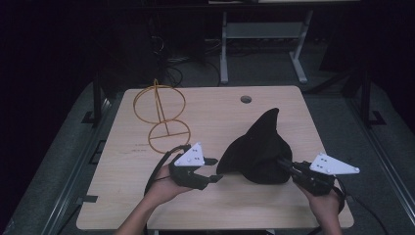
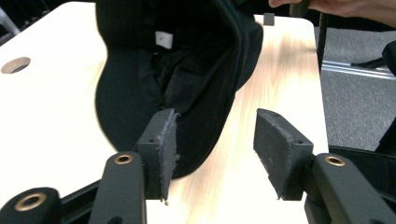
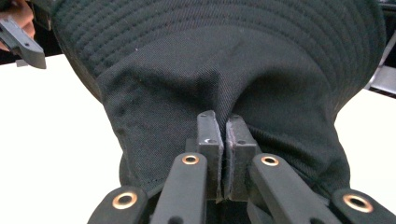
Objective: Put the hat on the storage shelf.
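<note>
- High view: I'm looking at a pale wood-grain worktop (image 1: 147, 196) with rounded corners, standing on grey carpet in a dim room; a round cable hole (image 1: 245, 99) sits near its far edge.
- Behind the worktop I can make out the light metal legs of another desk (image 1: 262, 34) and some loose cables on the floor.
- On the far left of the worktop stands a gold wire stand (image 1: 160, 115), made of hoops on a thin upright, well apart from everything else.
- The black hat (image 1: 259, 149) is the biggest thing on the surface, right of centre and toward the near edge, with one part of it peaking up toward the far side.
- Nothing lies between the hat and either hand; the wire stand is well off to the left, out of the way.
- The right tool (image 1: 284, 164) comes in from the near right. In the right gripper view its jaws are pressed together on a fold of the hat's black cloth, which bunches up around the pads.
- The left tool (image 1: 214, 170) is just beside the hat's left edge. In the left gripper view its jaws stand spread, with bare wood between the pads (image 2: 280, 149); the hat's brim lies just past the left pad, and I see no pinch on it.
</note>
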Available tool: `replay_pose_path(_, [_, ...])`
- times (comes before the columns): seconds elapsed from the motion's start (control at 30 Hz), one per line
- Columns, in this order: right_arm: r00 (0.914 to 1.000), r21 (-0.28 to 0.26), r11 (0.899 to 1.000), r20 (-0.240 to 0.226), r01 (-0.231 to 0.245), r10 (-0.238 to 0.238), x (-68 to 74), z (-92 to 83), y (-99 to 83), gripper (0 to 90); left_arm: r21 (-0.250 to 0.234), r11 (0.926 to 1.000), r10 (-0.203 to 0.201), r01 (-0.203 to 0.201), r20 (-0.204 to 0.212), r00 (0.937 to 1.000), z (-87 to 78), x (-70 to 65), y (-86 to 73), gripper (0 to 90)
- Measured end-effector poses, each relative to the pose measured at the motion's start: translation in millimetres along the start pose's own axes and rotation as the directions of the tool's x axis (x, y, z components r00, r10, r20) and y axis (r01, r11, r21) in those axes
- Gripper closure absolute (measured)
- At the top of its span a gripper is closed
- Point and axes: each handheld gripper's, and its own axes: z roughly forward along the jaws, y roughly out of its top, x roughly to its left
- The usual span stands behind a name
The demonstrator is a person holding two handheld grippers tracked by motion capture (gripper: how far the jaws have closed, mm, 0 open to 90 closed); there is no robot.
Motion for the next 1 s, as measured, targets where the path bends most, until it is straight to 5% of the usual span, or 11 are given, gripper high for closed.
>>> replay_pose_path(0.73, [0.9979, -0.034, 0.997, -0.015, 0.063, -0.064, -3.8, -7.2, 53.0, 86.8, -0.032, 0.9944, -0.103, 0.101, -0.050, 0.9935, -25.5, 2.5, -53.0, 40.6])
replay_pose_path(1.0, [0.9979, -0.025, 0.999, -0.042, 0.048, -0.049, -8.6, -2.8, 71.7, 86.8, -0.034, 0.9903, -0.137, 0.134, -0.071, 0.9881, -30.0, 3.1, -67.7, 36.1])
